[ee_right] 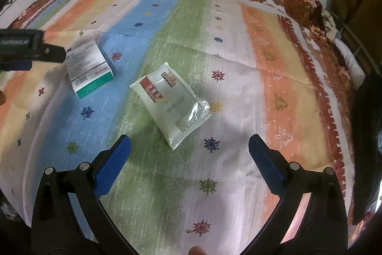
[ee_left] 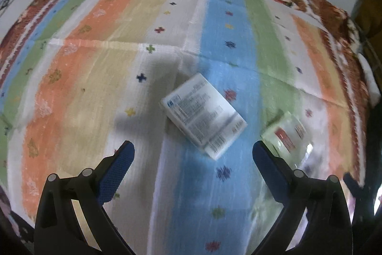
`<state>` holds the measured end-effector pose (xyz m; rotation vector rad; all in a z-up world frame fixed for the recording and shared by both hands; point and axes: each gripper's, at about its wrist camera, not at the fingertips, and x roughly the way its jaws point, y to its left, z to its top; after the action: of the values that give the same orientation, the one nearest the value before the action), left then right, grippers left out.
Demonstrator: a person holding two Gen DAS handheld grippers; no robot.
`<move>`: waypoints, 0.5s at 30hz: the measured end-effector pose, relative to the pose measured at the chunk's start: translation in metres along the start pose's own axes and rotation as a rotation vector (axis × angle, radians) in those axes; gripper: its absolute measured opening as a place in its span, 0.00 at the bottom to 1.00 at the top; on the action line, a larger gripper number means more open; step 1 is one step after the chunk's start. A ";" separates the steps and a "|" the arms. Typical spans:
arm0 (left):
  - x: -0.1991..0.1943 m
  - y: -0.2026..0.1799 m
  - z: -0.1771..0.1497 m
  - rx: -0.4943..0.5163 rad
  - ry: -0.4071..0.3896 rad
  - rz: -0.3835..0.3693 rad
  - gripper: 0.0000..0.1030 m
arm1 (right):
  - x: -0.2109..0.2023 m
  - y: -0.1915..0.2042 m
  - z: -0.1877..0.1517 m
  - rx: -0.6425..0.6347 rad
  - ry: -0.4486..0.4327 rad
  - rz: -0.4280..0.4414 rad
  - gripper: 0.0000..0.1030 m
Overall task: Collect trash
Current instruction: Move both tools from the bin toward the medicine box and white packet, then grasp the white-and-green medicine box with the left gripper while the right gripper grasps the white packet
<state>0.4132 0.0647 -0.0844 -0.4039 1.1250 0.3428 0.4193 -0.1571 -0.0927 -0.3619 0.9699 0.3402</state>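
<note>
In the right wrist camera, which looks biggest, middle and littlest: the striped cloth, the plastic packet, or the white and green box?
1. Striped cloth, by far.
2. Plastic packet.
3. White and green box.
The packet lies nearer the camera, so packet versus box in real size is unsure.

Moderately bright, soft indoor light with washed-out colours. Heavy fisheye bending and dark vignetting toward the corners of both views. Strong motion smear across the left wrist view, the print on the white box ahead of the left tool unreadable. Sharper in the right wrist view. Glare on the plastic packet ahead of the right tool. Soft grey shadows on the bed cover beside both.
</note>
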 end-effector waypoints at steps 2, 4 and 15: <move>0.005 -0.003 0.005 -0.015 0.001 -0.003 0.94 | 0.006 0.000 0.003 -0.006 0.008 0.011 0.91; 0.014 -0.006 0.009 -0.036 0.011 -0.003 0.94 | 0.011 0.004 0.007 -0.040 0.003 0.003 0.91; 0.065 -0.014 0.018 -0.083 0.017 0.135 0.94 | 0.058 0.010 0.019 -0.084 0.031 0.053 0.91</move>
<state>0.4592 0.0654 -0.1350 -0.4050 1.1597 0.5068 0.4598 -0.1331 -0.1334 -0.4190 0.9994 0.4256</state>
